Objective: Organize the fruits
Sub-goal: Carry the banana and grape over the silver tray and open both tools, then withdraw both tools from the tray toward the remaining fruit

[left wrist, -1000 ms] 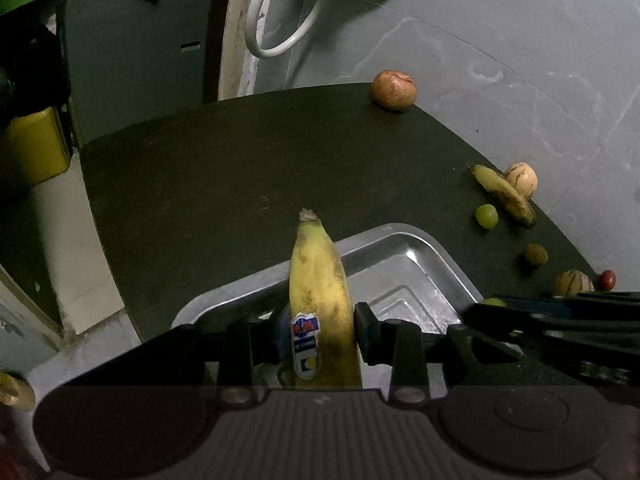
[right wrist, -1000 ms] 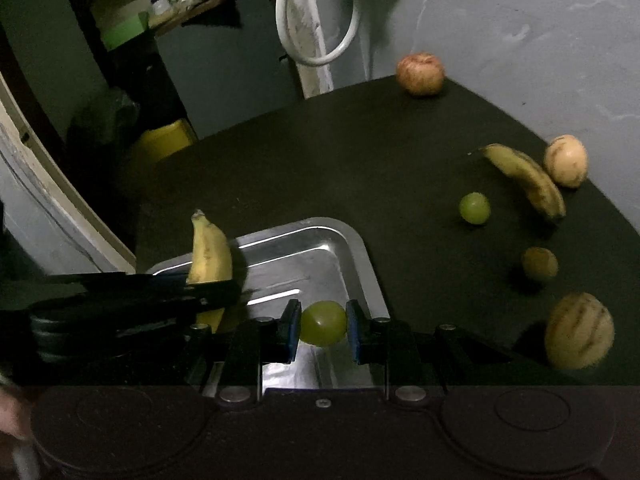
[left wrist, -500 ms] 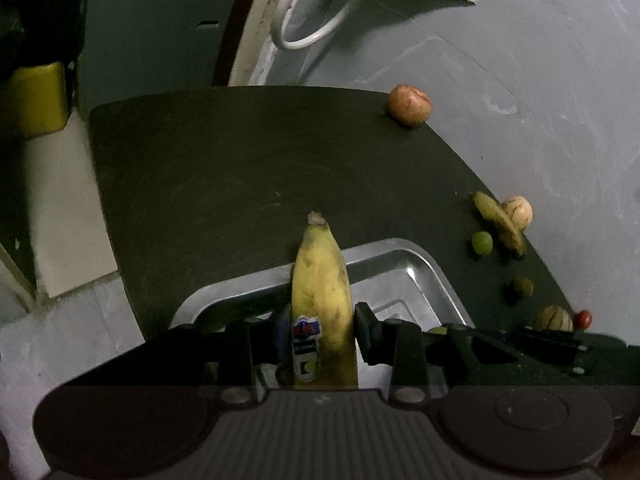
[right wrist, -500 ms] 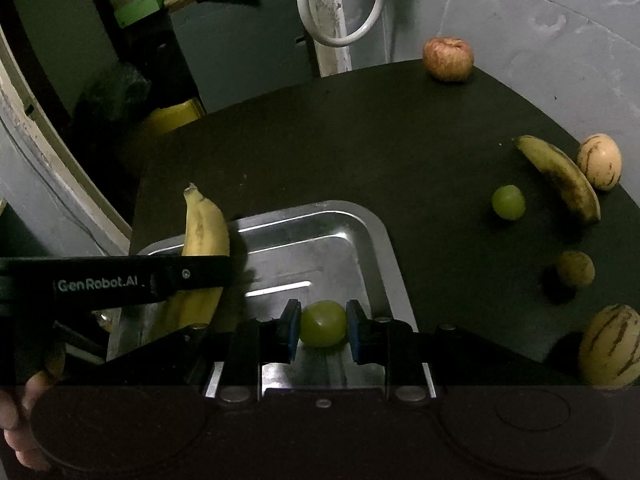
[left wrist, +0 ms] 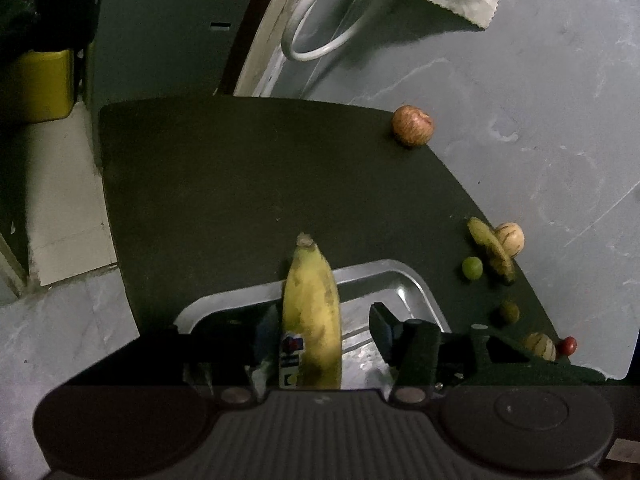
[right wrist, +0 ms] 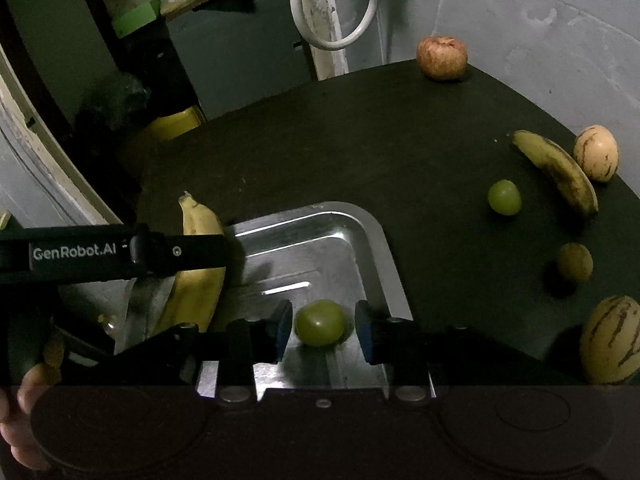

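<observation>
A yellow banana with a sticker (left wrist: pixel 312 320) lies between the fingers of my left gripper (left wrist: pixel 322 330), which is open, with a gap on the banana's right side. It lies over the left part of the metal tray (left wrist: pixel 400 276), its tip past the far rim. In the right wrist view the same banana (right wrist: pixel 200 280) sits under the left gripper's black finger (right wrist: pixel 120 252). My right gripper (right wrist: pixel 323 328) is open around a green grape (right wrist: pixel 320 322) resting on the tray (right wrist: pixel 372 224) floor, with a gap on each side.
On the dark round table right of the tray lie an apple (right wrist: pixel 442 58), a second banana (right wrist: pixel 556 168), two pale striped fruits (right wrist: pixel 596 152) (right wrist: pixel 610 344), a green grape (right wrist: pixel 504 197), a small brownish fruit (right wrist: pixel 575 262) and a small red fruit (left wrist: pixel 567 345). A hand (right wrist: pixel 16 420) shows at bottom left.
Both grippers were shut, the left on the banana and the right on the grape. Both have opened, and the fruits now lie loose in the tray.
</observation>
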Available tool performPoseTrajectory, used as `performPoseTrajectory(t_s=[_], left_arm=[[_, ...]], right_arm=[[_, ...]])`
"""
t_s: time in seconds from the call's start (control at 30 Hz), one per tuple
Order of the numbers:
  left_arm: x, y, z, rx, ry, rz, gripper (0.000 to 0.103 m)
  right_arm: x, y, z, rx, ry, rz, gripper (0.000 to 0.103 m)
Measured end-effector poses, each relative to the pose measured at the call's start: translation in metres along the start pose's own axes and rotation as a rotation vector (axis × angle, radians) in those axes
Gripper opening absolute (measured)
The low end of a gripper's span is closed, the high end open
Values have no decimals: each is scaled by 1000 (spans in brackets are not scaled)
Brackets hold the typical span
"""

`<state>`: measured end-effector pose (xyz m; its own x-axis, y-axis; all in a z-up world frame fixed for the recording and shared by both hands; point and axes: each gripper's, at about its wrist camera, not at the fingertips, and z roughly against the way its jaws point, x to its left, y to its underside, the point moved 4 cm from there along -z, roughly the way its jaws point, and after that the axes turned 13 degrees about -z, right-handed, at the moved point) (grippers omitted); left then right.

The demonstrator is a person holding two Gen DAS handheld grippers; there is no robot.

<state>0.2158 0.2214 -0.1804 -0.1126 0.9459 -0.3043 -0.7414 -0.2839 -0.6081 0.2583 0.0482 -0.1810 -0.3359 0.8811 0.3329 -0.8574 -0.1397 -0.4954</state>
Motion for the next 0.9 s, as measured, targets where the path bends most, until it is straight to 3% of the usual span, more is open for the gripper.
performPoseTrajectory(t_s=[0.13, 0.2, 0.5, 0.9], left_arm=[[0, -4, 7, -27, -2, 14, 72], [-1, -7, 10, -41, -7, 27, 77], [-11, -14, 41, -110, -26, 50, 95], [-73, 4, 93, -111, -30, -58, 102]], right_arm=[[1, 1, 7, -14, -8, 8, 55], [1, 2, 13, -20, -16, 10, 68], [4, 6, 68, -57, -59, 22, 94], [-44, 40, 174, -164, -24, -108, 102]])
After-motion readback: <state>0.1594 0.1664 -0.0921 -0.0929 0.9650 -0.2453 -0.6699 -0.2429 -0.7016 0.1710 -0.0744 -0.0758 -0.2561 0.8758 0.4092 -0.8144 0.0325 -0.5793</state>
